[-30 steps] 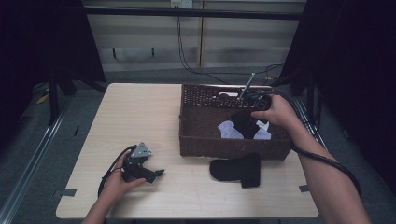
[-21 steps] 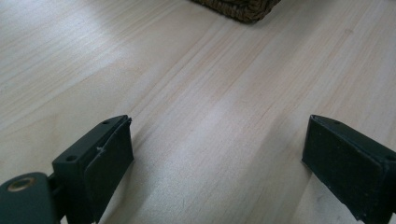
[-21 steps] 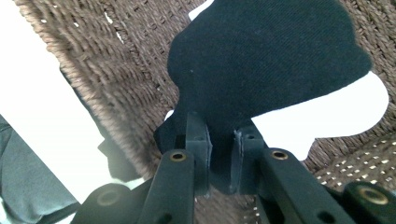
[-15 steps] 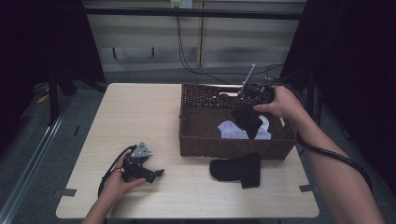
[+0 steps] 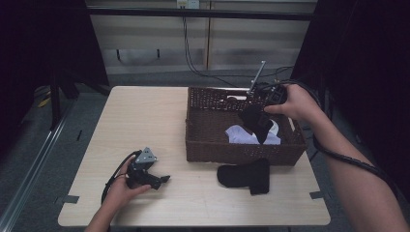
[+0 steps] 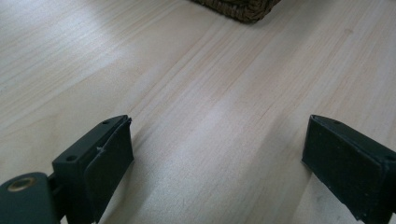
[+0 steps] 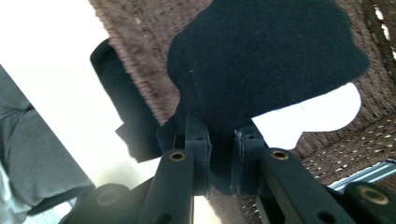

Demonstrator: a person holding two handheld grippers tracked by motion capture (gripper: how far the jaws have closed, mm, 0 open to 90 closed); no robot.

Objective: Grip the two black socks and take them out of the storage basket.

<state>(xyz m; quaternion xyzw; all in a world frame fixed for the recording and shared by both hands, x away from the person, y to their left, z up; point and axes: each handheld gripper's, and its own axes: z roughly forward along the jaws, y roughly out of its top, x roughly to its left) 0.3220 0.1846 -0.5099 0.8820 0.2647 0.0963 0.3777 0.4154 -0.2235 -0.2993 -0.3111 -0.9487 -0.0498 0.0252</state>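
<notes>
High view: your right gripper (image 5: 257, 116) is clamped on a black sock (image 5: 255, 123), dangling over the basket (image 5: 203, 140). Your left gripper (image 5: 159, 179) rests on the table (image 5: 135, 116), jaws wide apart.

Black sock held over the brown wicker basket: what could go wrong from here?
1. The right hand-held gripper pinches the black fabric sock only near one edge, so it could slip out and fall back into the brown wicker basket.
2. The hanging sock dangles just above the white cloth and might snag it or the basket rim on the way out.
</notes>
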